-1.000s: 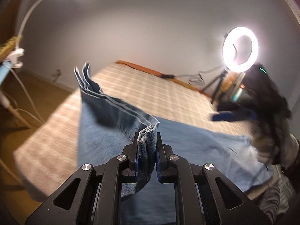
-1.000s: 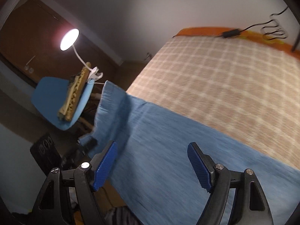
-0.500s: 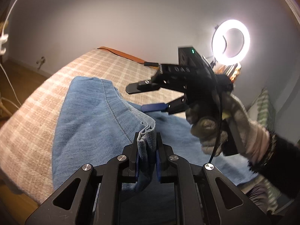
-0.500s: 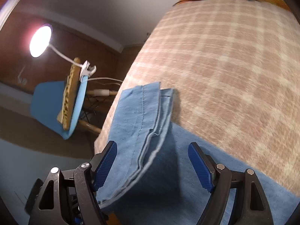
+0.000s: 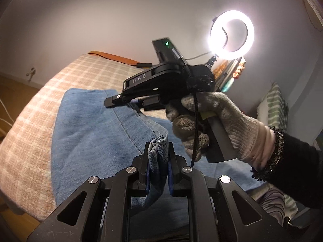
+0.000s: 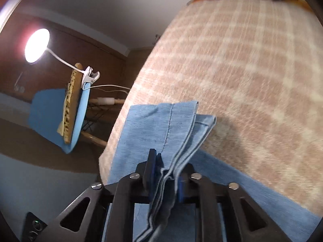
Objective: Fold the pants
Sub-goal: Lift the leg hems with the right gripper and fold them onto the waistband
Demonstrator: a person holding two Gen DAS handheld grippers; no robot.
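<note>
Jeans lie on checked bed, half folded. Right tongs, wide a second ago, closing on stacked hem edges. Left tongs remain clamped on bunched denim. Both ends secured; next fold judged feasible.

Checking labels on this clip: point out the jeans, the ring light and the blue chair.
jeans [image 6: 161,125]: right wrist view, on the folded leg near its seam.
ring light [image 5: 232,31]: left wrist view, on the glowing ring's left side.
blue chair [image 6: 46,113]: right wrist view, on the seat shell.
</note>
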